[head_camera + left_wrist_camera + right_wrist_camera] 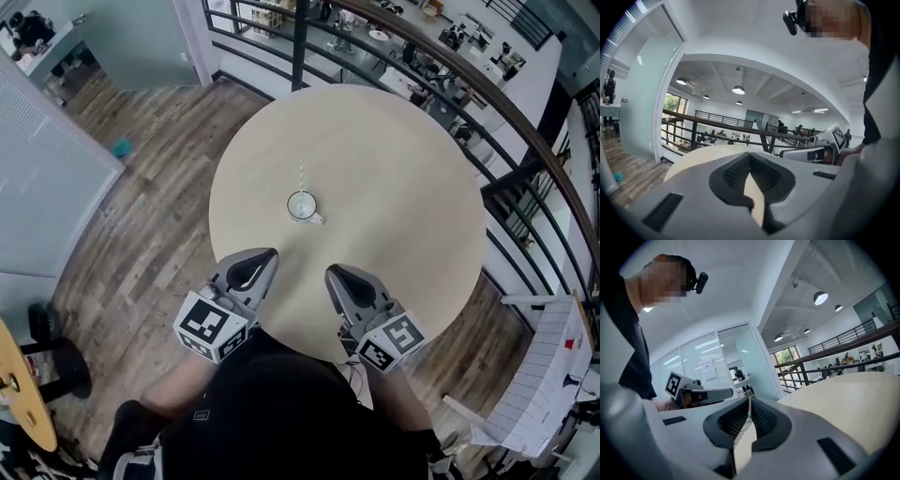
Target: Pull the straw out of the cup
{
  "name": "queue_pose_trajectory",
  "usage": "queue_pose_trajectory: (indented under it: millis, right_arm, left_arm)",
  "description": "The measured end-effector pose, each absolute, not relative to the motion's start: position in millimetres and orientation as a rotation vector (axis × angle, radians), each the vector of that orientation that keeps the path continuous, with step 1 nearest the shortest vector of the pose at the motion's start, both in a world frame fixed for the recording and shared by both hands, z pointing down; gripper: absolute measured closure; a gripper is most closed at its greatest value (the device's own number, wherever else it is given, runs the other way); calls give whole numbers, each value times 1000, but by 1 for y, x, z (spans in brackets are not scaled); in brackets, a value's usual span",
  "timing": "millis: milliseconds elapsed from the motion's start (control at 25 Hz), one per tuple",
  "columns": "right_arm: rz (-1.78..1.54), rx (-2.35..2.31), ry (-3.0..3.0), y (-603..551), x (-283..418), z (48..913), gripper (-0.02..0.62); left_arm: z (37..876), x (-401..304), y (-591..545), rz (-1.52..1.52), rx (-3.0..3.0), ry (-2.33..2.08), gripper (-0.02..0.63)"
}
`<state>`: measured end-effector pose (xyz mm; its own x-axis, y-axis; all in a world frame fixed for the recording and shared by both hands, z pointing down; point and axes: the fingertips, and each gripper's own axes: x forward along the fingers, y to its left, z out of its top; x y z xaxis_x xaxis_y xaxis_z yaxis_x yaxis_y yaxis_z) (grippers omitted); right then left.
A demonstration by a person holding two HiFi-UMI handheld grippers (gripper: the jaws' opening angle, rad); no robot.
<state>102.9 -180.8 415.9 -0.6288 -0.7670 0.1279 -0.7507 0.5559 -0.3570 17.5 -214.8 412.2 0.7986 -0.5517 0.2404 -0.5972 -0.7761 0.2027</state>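
At centre of the round worktop (403,187): one pale handled cup (303,206), with one thin, light straw (301,176) standing in it. Nearer the worktop's edge, well apart from the cup: two grippers, left (270,253) and right (331,271), jaws together, empty.

Open tabletop (394,187) around lone cup (302,205)

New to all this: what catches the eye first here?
A small cup with a straw standing in it sits alone at the middle of a big round table. At the near edge, the left gripper and right gripper point toward it, both shut and empty. Beyond, a dark railing curves round the table.
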Motion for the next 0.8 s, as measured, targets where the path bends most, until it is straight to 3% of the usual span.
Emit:
queue_pose_trajectory:
  millis: [680,720,800]
  right_arm:
    - [-732,-1401,2680,-262,98,485,569]
    - [-737,-1408,2692,-269,98,491,565]
    - [-744,-1415,2721,-284,99,504,499]
  left_arm:
    - [488,33,-308,296,2699,-814,598]
    - [494,33,-314,302,2697,-814,598]
    - [509,34,-325,320,2699,-812,598]
